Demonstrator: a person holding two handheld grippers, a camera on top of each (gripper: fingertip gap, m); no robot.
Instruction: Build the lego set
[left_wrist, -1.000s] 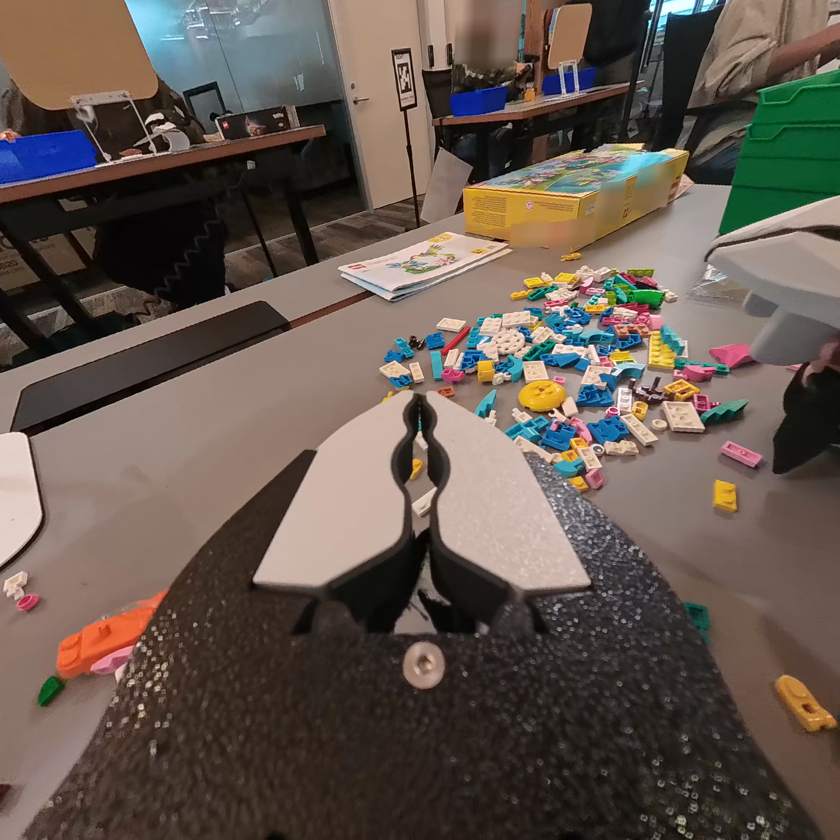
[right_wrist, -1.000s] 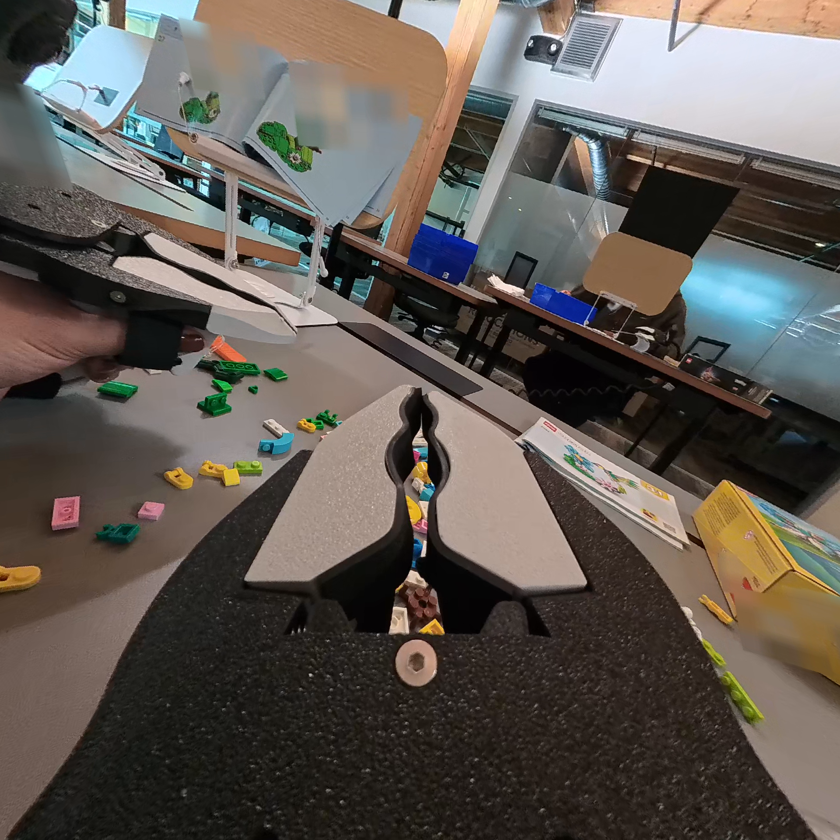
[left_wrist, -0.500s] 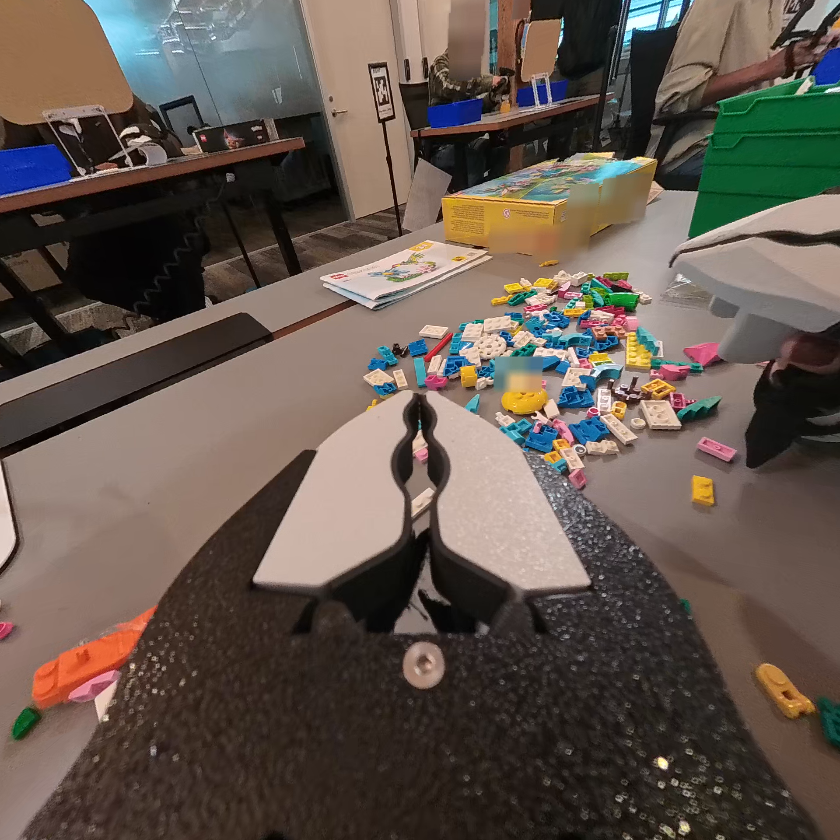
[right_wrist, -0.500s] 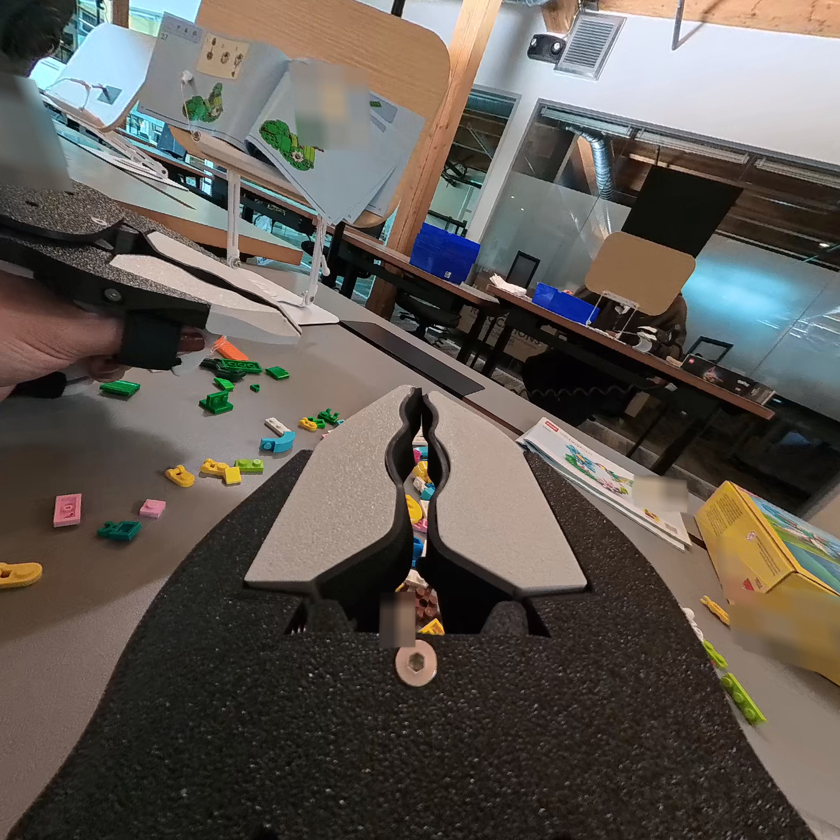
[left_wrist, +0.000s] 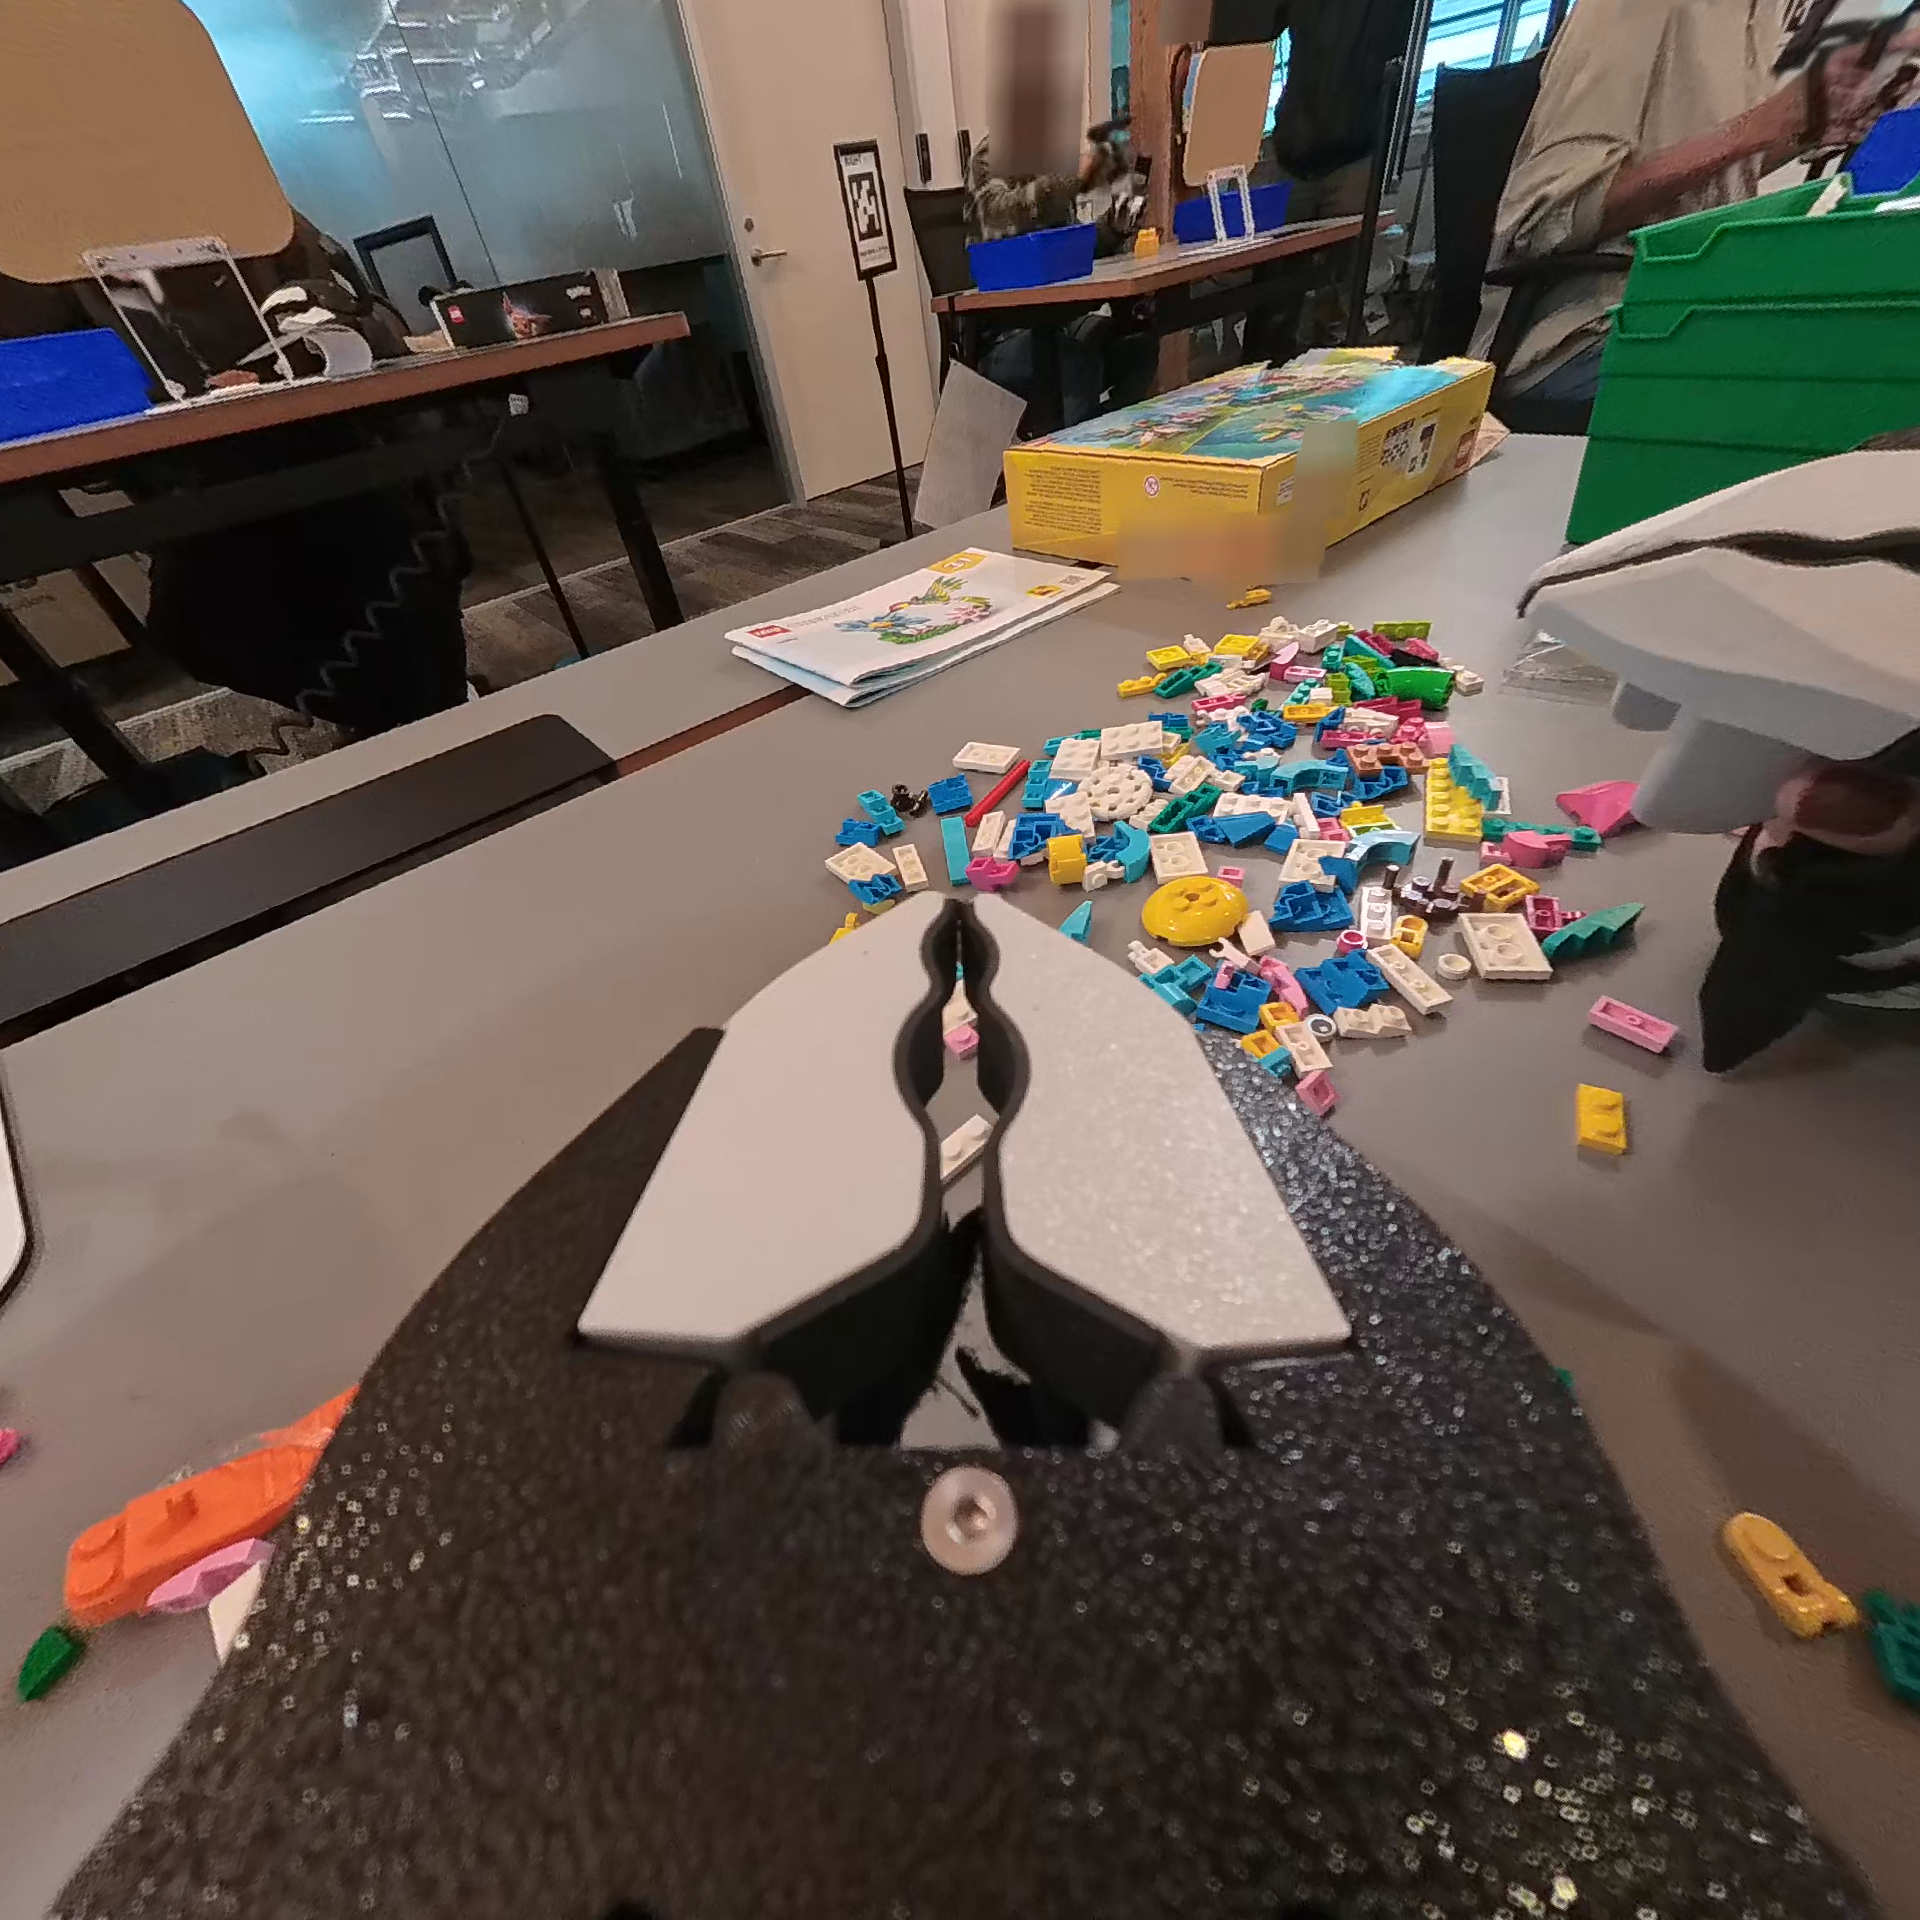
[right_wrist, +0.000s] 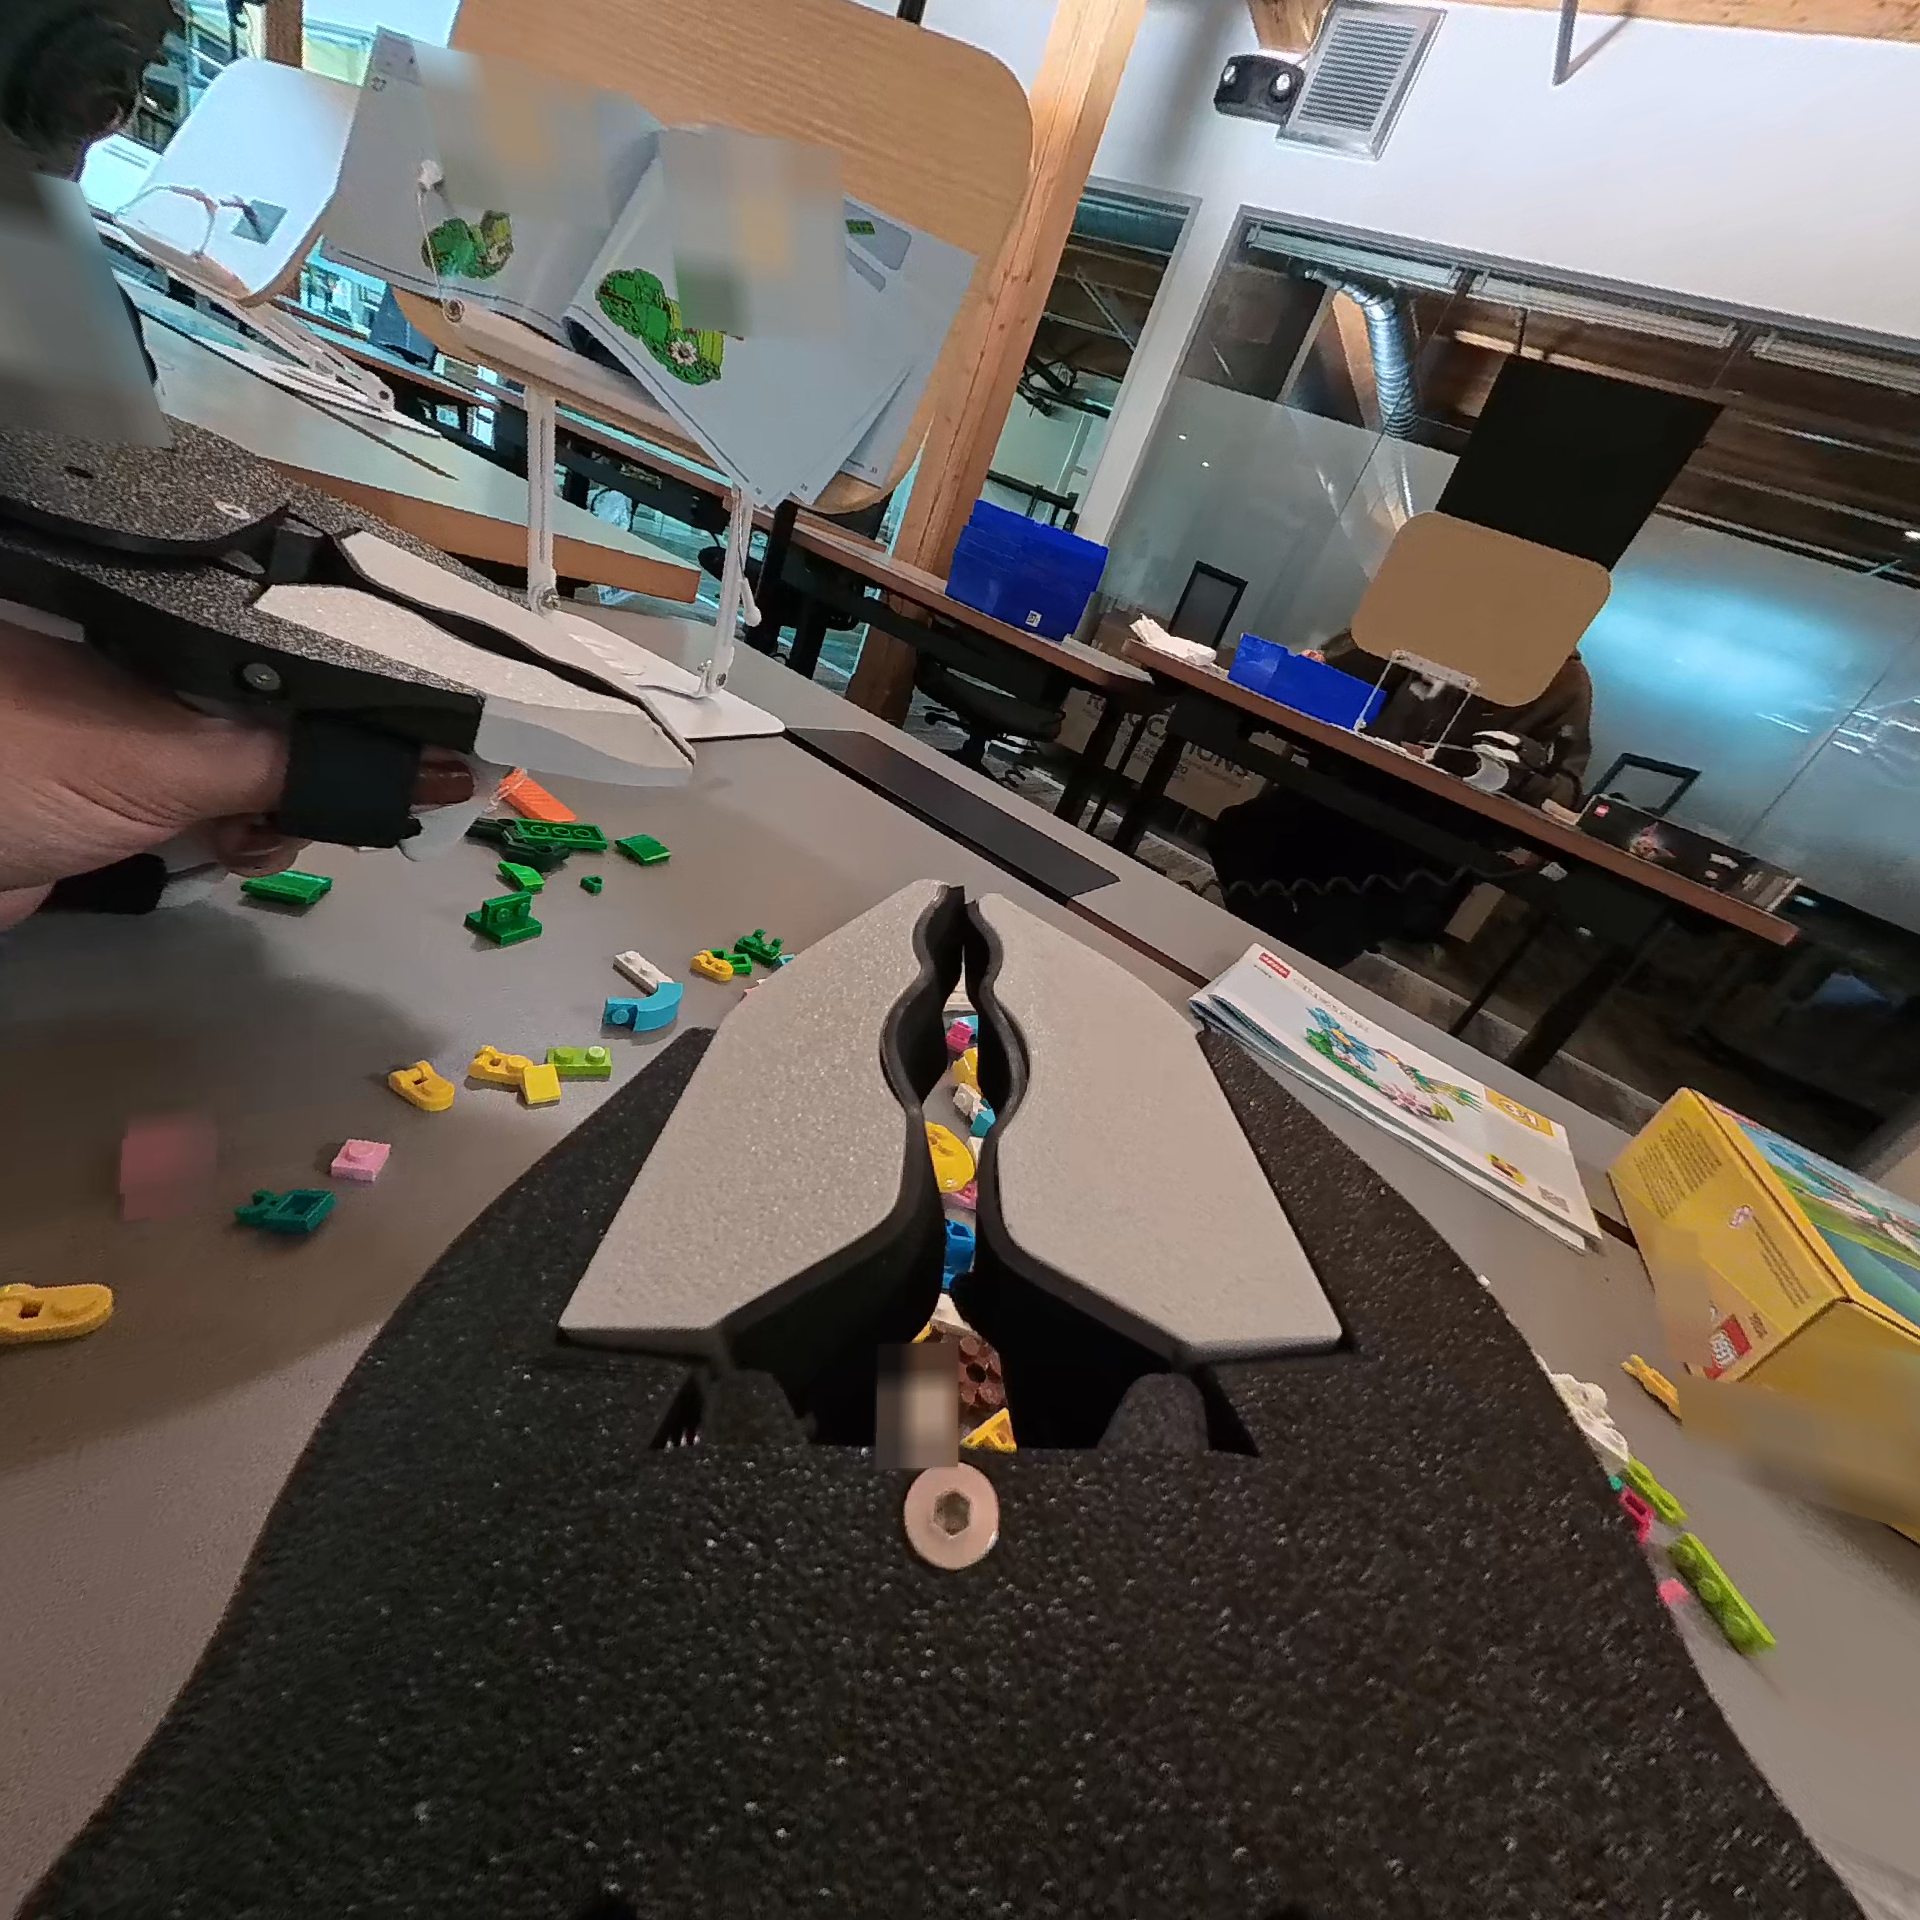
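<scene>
Table (left_wrist: 436, 1060), grey, seen along both of your tools. At far left of the left wrist view, an orange piece (left_wrist: 177, 1527) and a small green piece (left_wrist: 47, 1662) lie beside the tool's black body. Your left gripper (left_wrist: 961, 920) hangs above the table with its grey fingers pressed together at the tips, nothing pinched; a white piece and a pink piece on the table show through the wavy gap behind the tips. To its right spreads the main pile of lego pieces (left_wrist: 1278, 821), blue, white, yellow and pink, with a yellow dome piece (left_wrist: 1195, 912) at its near edge. Beyond the pile lie an instruction booklet (left_wrist: 920, 623) and a yellow box (left_wrist: 1247, 457); green bins (left_wrist: 1756, 353) stand at far right.

In the right wrist view, your left hand (right_wrist: 114, 790) grips its tool at far left, above scattered green pieces (right_wrist: 530, 862). An open instruction book (right_wrist: 665, 281) sits on a stand (right_wrist: 540, 499) behind them. Your right gripper (right_wrist: 961, 909) is centred, fingers closed tip to tip and holding nothing, with the pile partly visible beneath it. The booklet and box lie at right.
</scene>
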